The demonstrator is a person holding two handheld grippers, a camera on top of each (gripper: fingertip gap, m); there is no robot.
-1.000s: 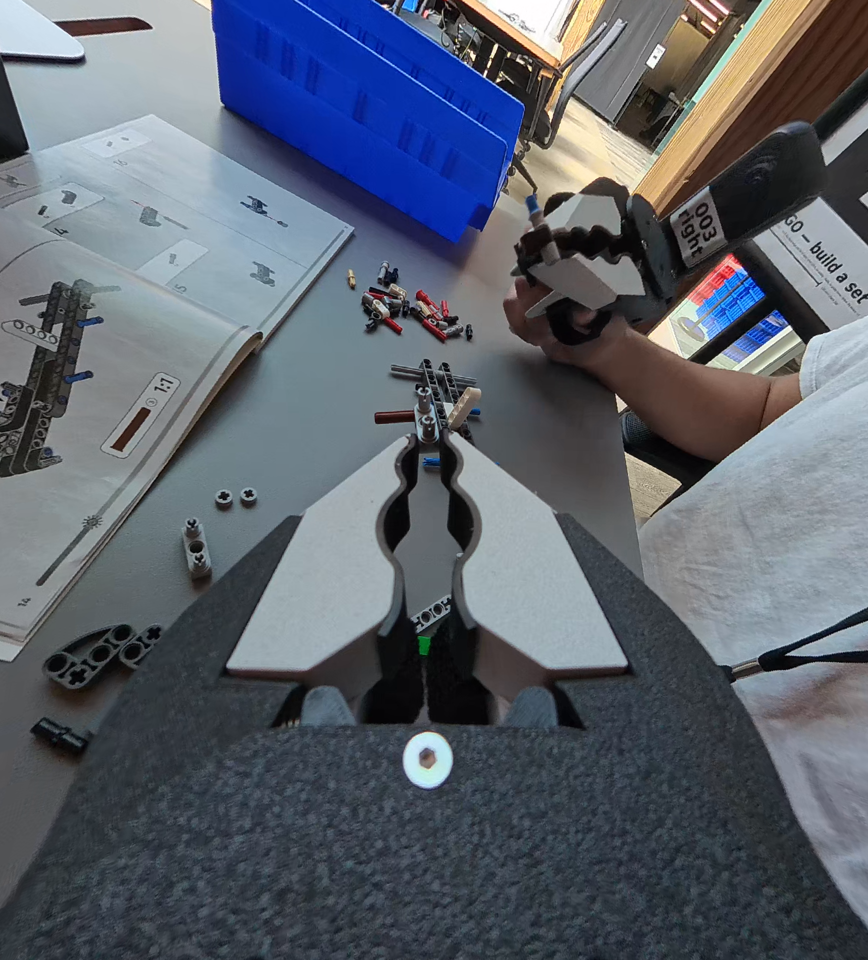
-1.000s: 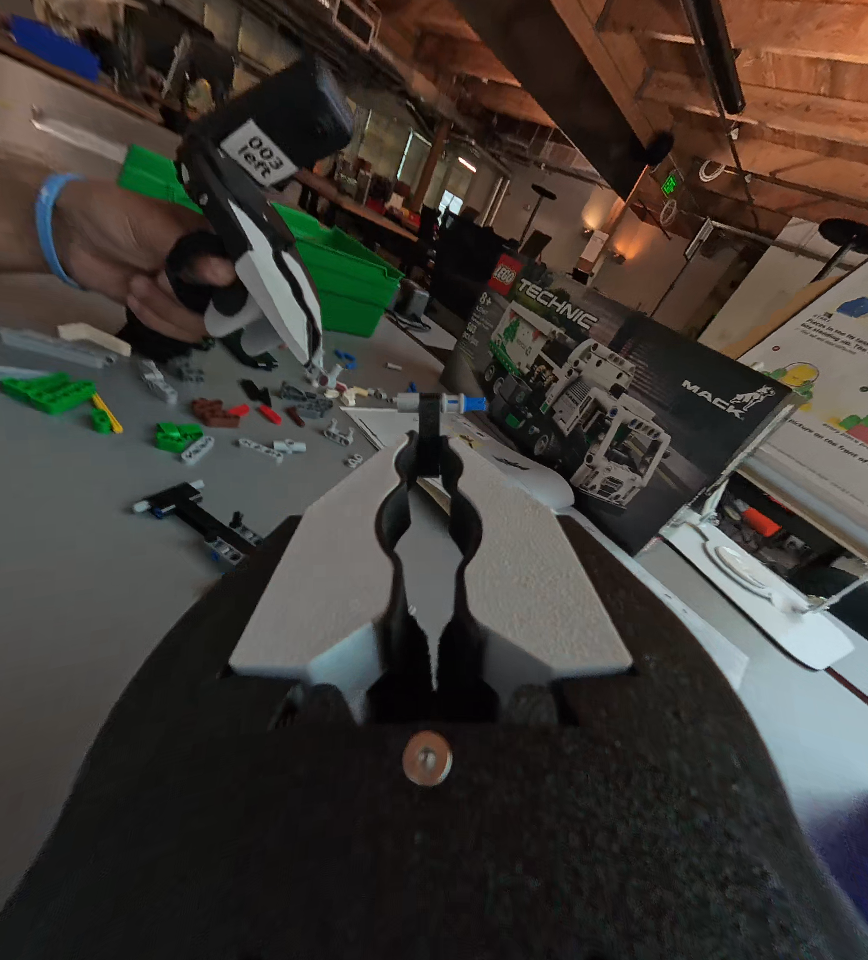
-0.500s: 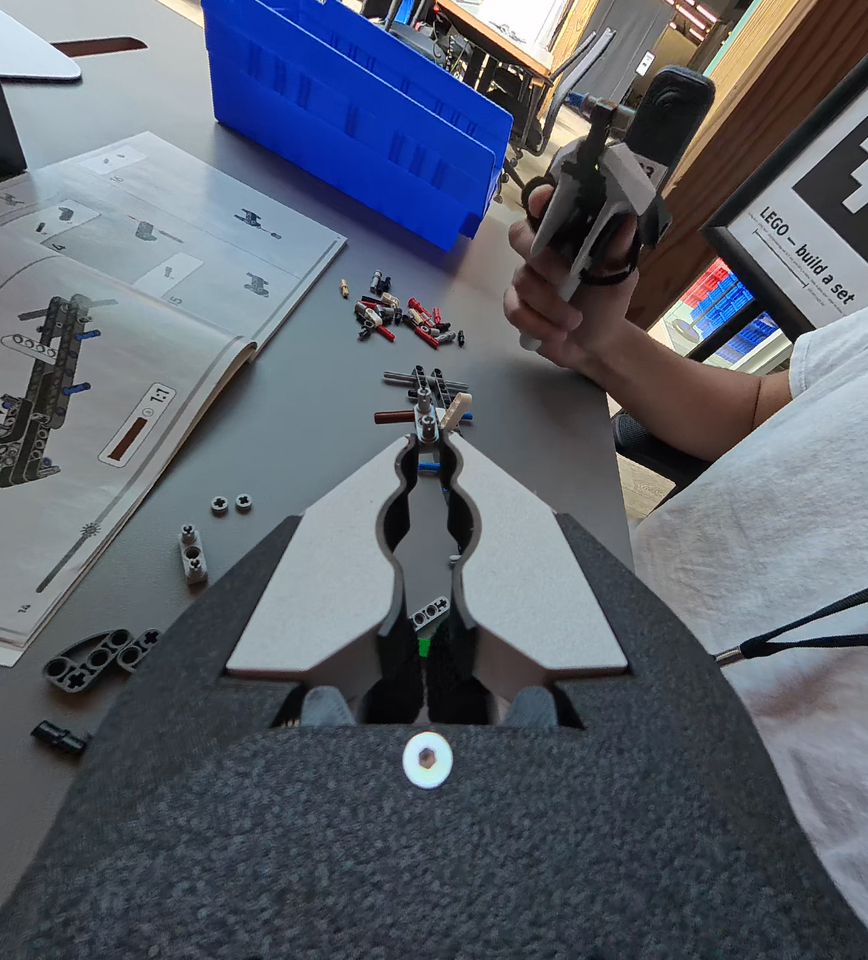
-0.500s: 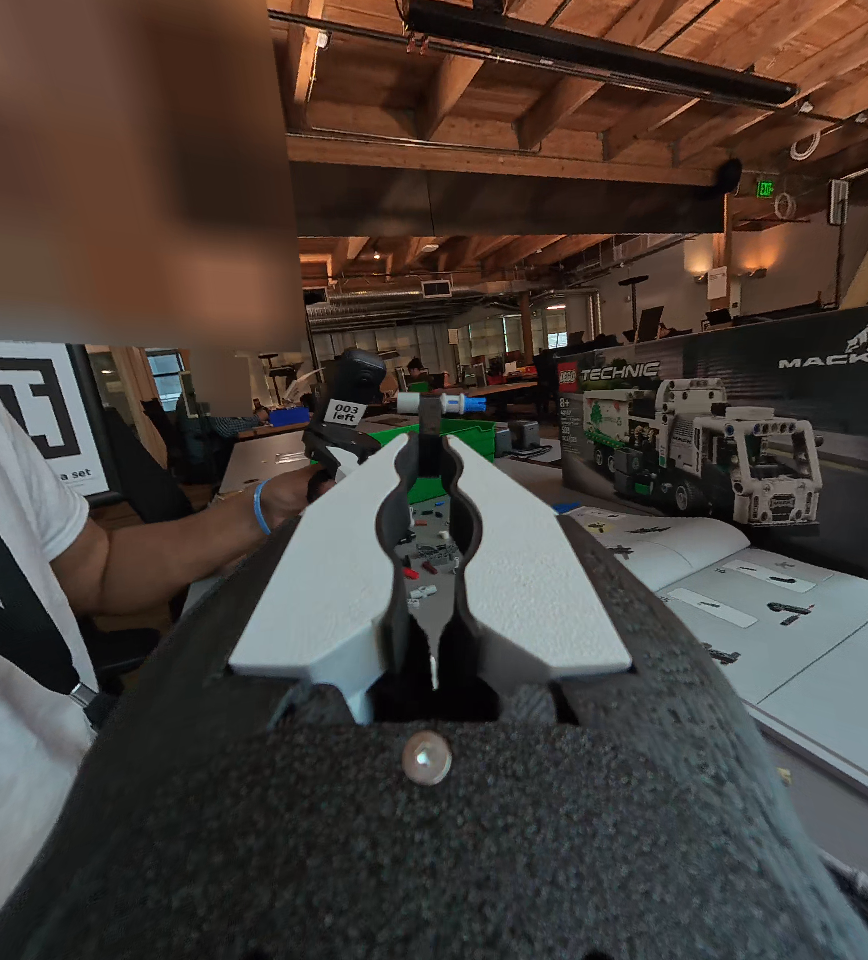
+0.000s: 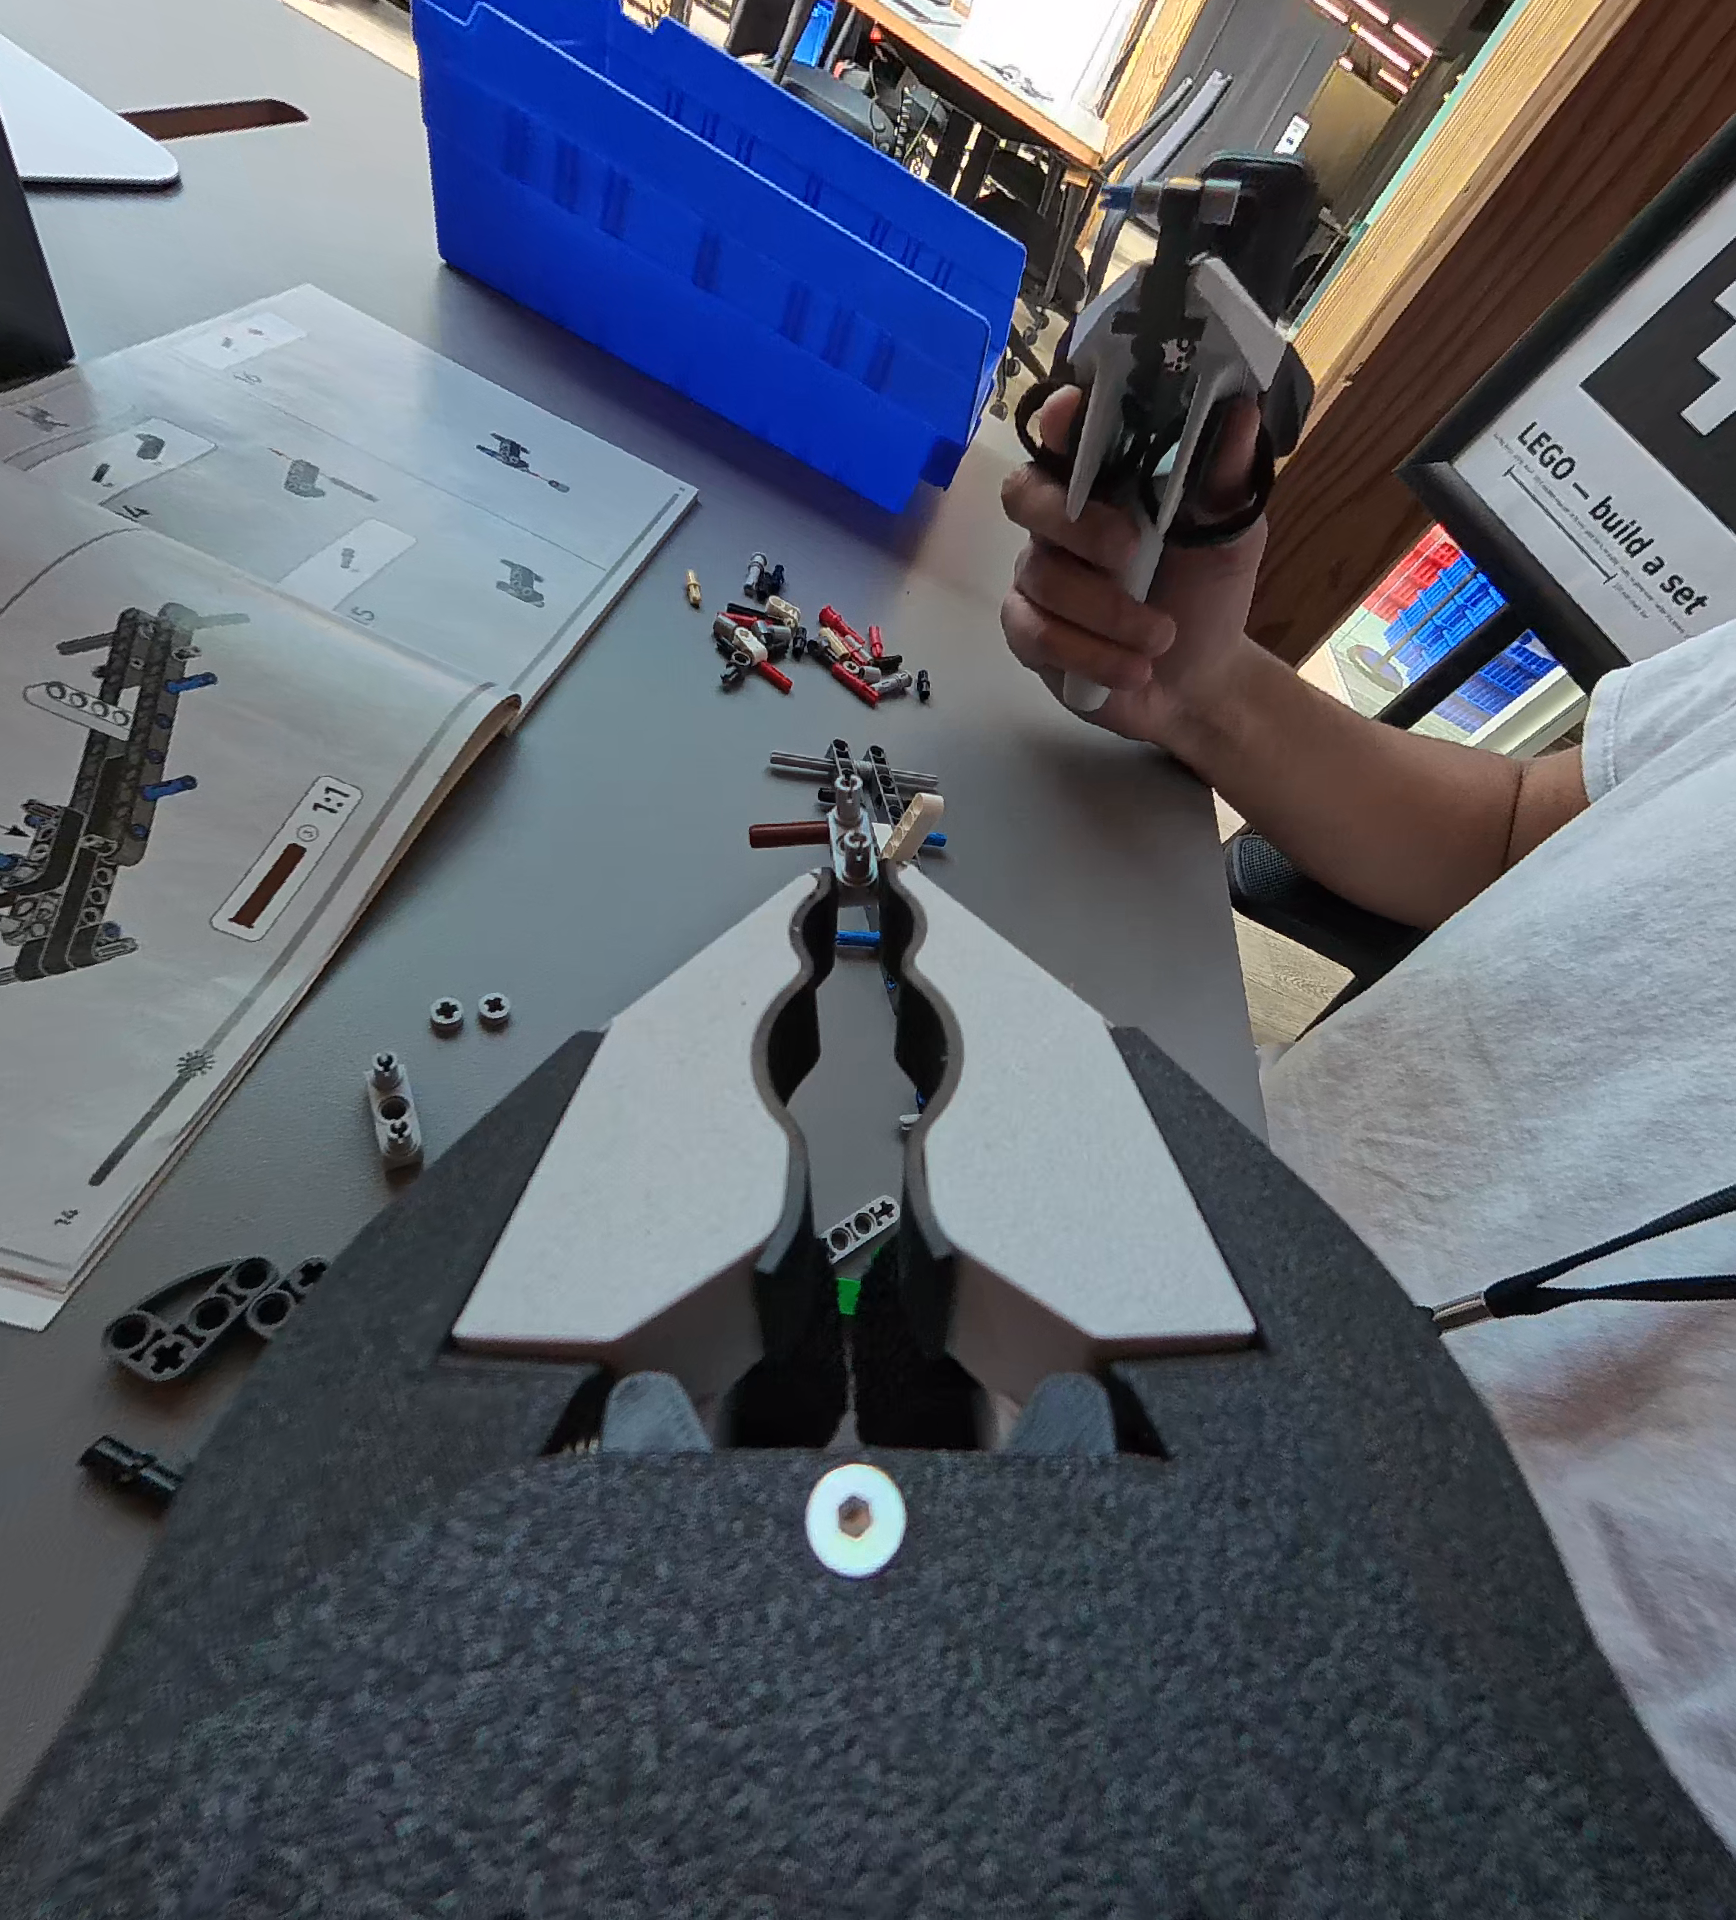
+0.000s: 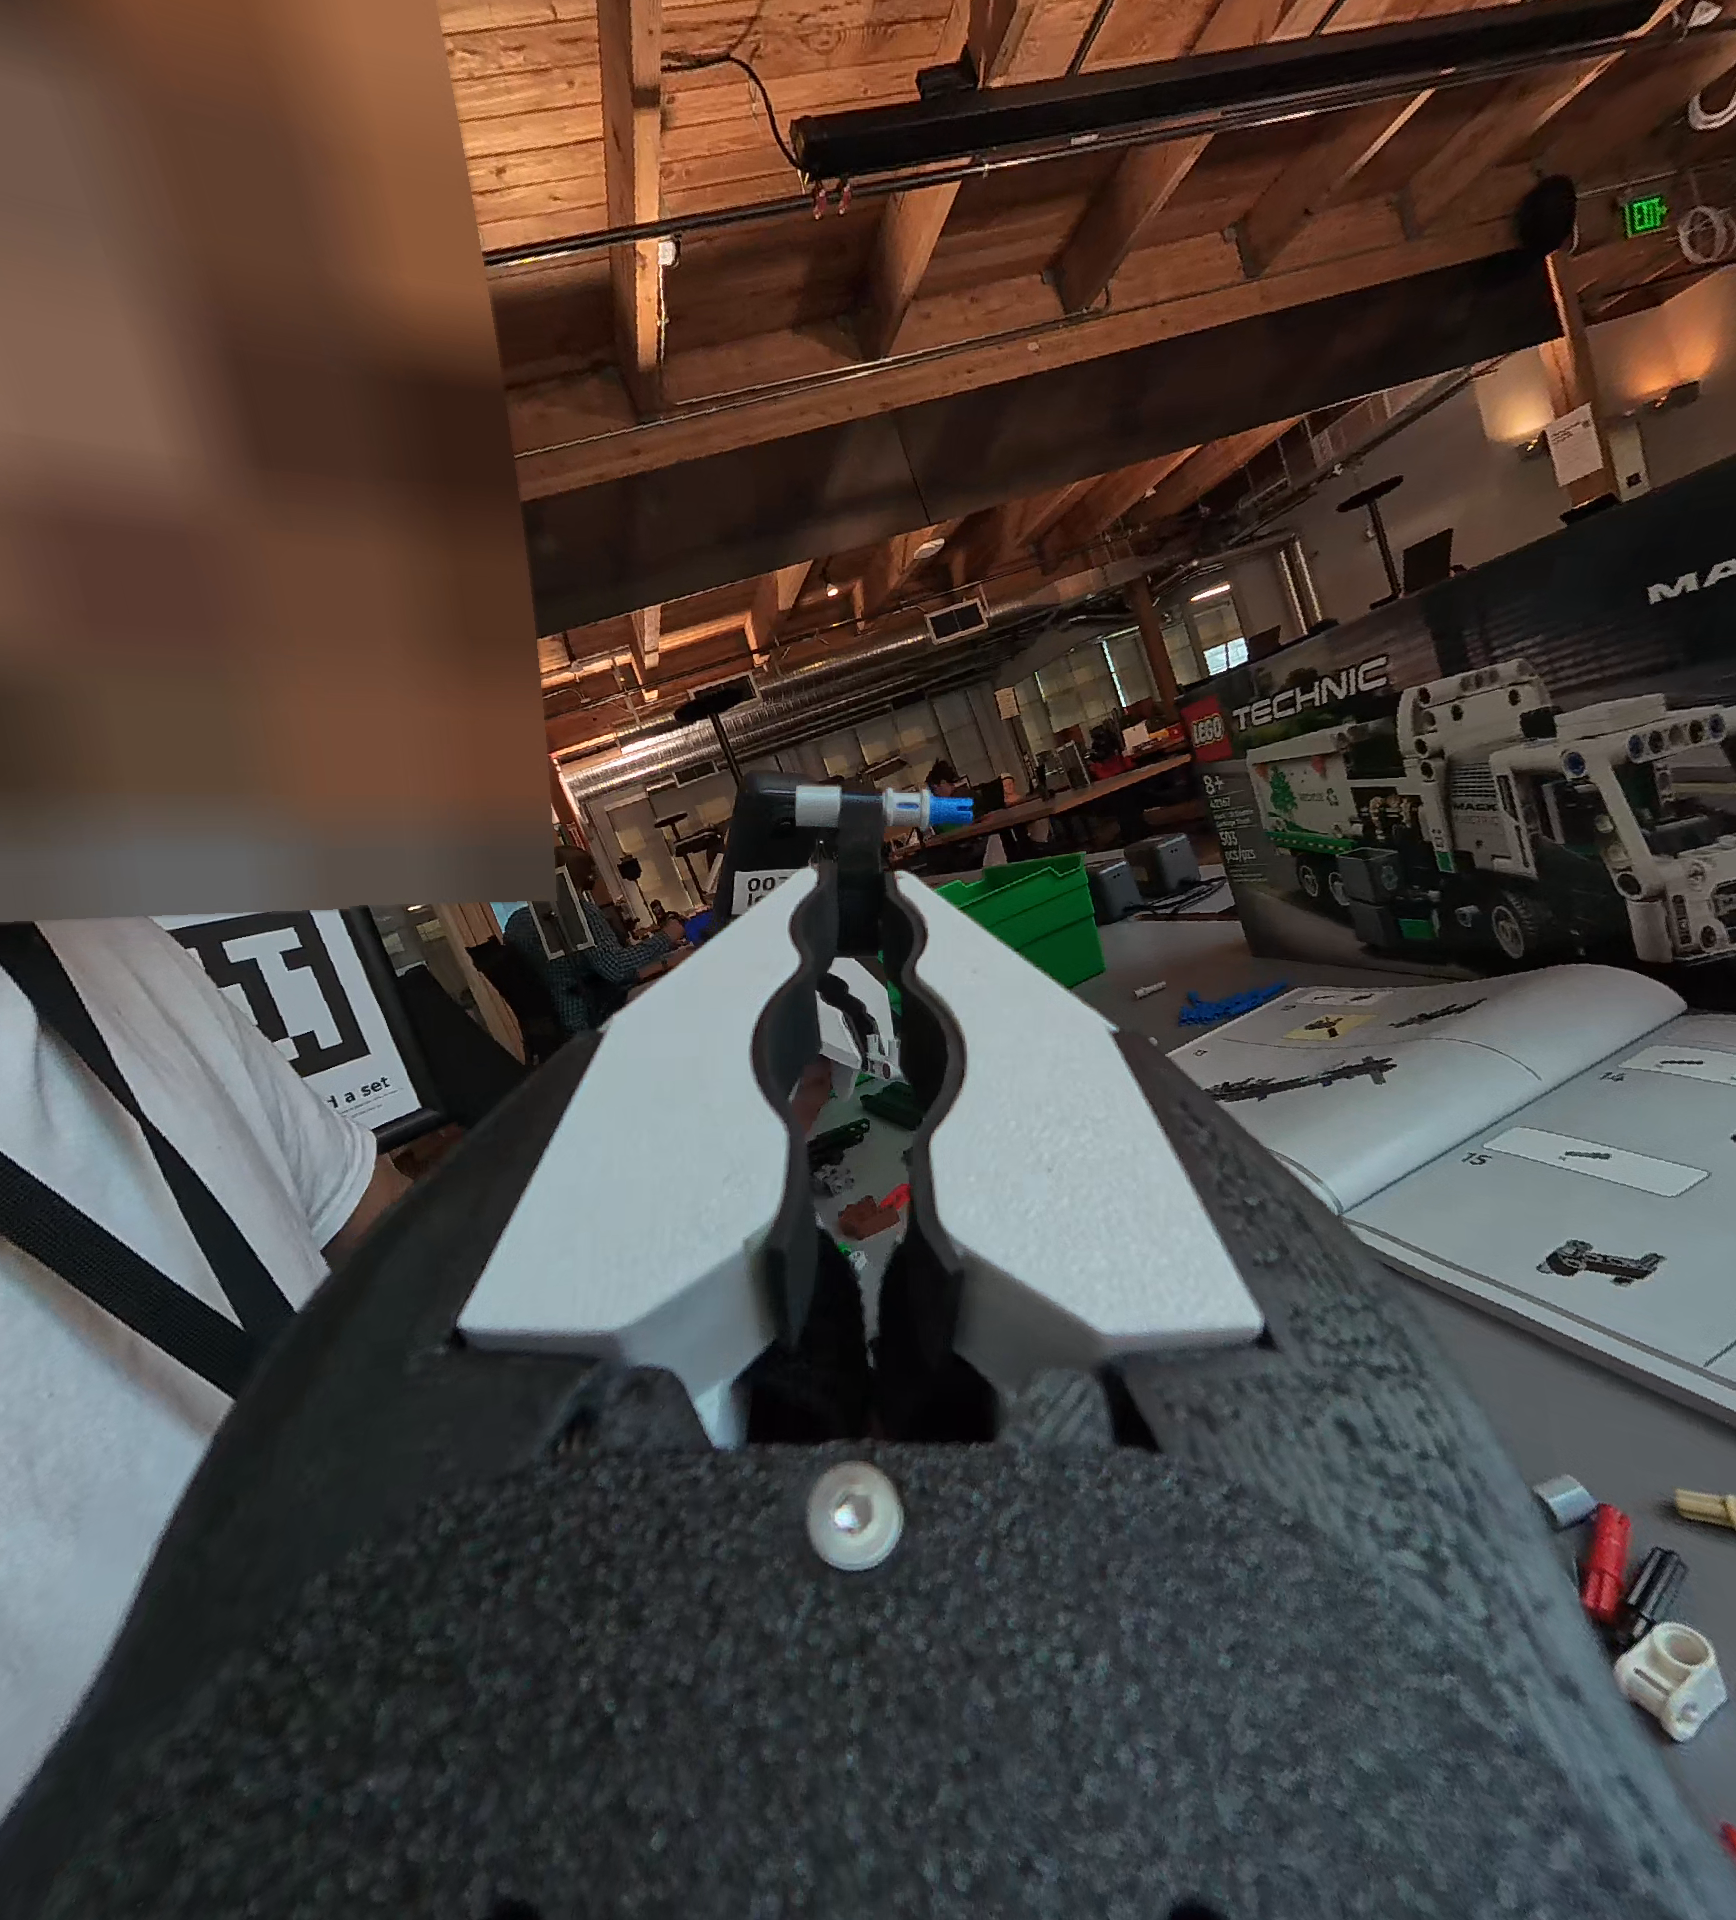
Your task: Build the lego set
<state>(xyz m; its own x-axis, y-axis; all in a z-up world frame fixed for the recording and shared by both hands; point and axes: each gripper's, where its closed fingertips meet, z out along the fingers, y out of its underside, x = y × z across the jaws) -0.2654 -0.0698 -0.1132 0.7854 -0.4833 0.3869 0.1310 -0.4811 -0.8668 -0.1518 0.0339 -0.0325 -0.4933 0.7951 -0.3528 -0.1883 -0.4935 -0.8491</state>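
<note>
The left gripper [image 5: 856, 883], with pale grey fingers on a black foam body, was closed narrowly on the near end of a partly built black and grey lego assembly [image 5: 859, 810]. This assembly lay on the dark grey table [image 5: 573, 852], with a brown axle and thin grey rods sticking out to its sides. The right gripper [image 6: 853, 883] was lifted above the table and pointed up toward the wooden ceiling. Its fingers were nearly closed and pinched a small black connector piece with a grey and blue pin [image 6: 879, 810] going across it.

In the left wrist view the right gripper [image 5: 1170, 260] showed beside the long blue plastic bin [image 5: 698, 260], in the person's right hand [image 5: 1103, 613]. A small heap of red, black and white loose pins [image 5: 812, 644] lay between the bin and the assembly. The open paper instruction booklet [image 5: 220, 675] lay to the left of the assembly, and the dark box with a white truck picture [image 6: 1529, 810] stood behind the booklet.
</note>
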